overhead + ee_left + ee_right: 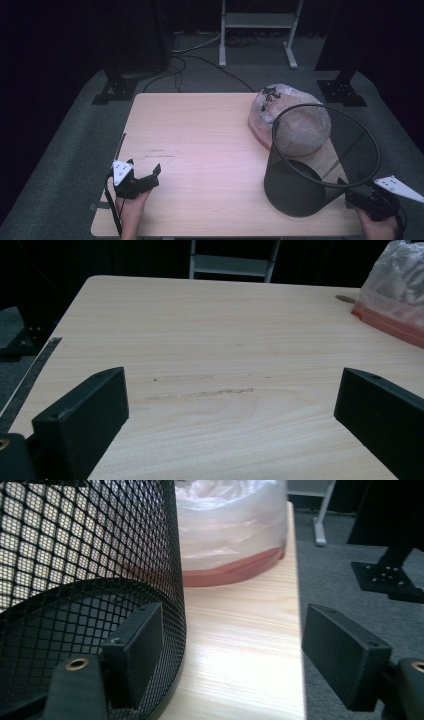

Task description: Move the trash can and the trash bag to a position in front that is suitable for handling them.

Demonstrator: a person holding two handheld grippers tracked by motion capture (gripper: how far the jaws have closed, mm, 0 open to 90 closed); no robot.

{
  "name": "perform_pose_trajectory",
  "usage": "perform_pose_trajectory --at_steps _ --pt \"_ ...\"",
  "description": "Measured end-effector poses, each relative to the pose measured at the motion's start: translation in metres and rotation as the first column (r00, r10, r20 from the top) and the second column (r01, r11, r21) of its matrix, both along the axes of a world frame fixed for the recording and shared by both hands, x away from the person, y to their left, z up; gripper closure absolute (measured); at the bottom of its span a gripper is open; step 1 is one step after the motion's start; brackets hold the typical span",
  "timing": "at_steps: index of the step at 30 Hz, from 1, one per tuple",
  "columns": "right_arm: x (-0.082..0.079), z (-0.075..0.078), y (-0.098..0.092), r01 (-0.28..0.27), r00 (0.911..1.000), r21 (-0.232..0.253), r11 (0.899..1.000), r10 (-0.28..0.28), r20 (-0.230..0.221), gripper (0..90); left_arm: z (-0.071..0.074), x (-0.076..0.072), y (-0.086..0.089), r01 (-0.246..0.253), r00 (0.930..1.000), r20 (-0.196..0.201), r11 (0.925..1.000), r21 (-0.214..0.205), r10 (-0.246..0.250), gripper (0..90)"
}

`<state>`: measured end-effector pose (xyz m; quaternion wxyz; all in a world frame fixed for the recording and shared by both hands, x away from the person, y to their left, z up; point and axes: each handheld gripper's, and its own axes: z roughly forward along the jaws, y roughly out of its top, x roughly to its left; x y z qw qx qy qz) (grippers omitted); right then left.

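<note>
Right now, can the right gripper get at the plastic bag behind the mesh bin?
Probably not directly. The right gripper, jaws open, sits against the black mesh bin, which stands between it and the plastic bag; it would need to go around.

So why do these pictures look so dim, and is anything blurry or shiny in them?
High view: dark curtains and floor, the table alone lit; the mesh basket reads nearly black. Left gripper view: even light, the near jaws soft, faint scuffs on the wood sharp. Right gripper view: the close mesh basket slightly soft, a pale sheen on the wood, soft glare on the plastic bag.
</note>
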<state>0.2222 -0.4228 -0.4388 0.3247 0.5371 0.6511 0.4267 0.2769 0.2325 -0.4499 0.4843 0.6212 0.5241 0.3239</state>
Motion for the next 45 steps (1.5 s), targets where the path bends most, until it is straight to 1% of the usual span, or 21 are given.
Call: perform_pose_trajectory --at_steps 7,13,17,20,22,29,32,34,38,44,45 --pt "0.009 0.002 0.023 -0.069 0.9976 -0.014 0.997 0.069 -0.006 23.4 -0.001 0.0 0.002 -0.003 1.0 -0.001 1.0 -0.003 0.003 0.0" --pt "0.017 0.004 0.049 -0.134 0.9909 -0.026 0.991 0.134 -0.01 23.4 -0.001 0.0 0.004 -0.01 1.0 -0.002 0.9999 -0.013 0.01 0.0" --pt "0.024 0.005 0.065 -0.178 0.9839 -0.024 0.984 0.178 -0.014 23.3 -0.001 0.0 0.006 -0.013 0.9999 -0.001 0.9998 -0.015 0.013 0.0" --pt "0.028 0.006 0.076 -0.207 0.9784 -0.043 0.977 0.206 -0.014 23.3 -0.001 -0.001 0.007 -0.014 0.9999 -0.001 0.9998 -0.016 0.014 0.0" --pt "0.03 0.007 0.082 -0.223 0.9749 -0.047 0.974 0.222 -0.015 23.3 -0.001 -0.001 0.007 -0.018 0.9998 -0.001 0.9997 -0.018 0.018 0.0" --pt "0.03 0.006 0.103 -0.281 0.9597 -0.049 0.958 0.281 -0.007 23.4 -0.001 -0.001 0.008 -0.018 0.9998 -0.002 0.9996 -0.022 0.018 0.0" --pt "0.028 0.007 0.111 -0.314 0.9494 -0.046 0.948 0.314 0.0 23.4 0.0 -0.001 0.009 -0.02 0.9998 0.0 0.9995 -0.023 0.02 0.0" --pt "0.026 0.007 0.118 -0.331 0.9433 -0.059 0.942 0.332 0.003 23.3 0.0 -0.001 0.009 -0.023 0.9997 0.001 0.9994 -0.025 0.023 0.0" --pt "0.022 0.008 0.129 -0.373 0.9274 -0.07 0.925 0.374 0.005 23.3 -0.001 -0.001 0.01 -0.026 0.9997 0.001 0.9993 -0.027 0.026 0.0" --pt "0.018 0.01 0.145 -0.437 0.899 -0.065 0.897 0.438 0.007 23.3 -0.001 -0.001 0.011 -0.028 0.9996 0.0 0.9993 -0.026 0.028 0.0" --pt "0.017 0.01 0.147 -0.454 0.8903 -0.057 0.889 0.455 0.006 23.3 -0.001 -0.001 0.011 -0.029 0.9996 0.0 0.9992 -0.027 0.029 0.0"
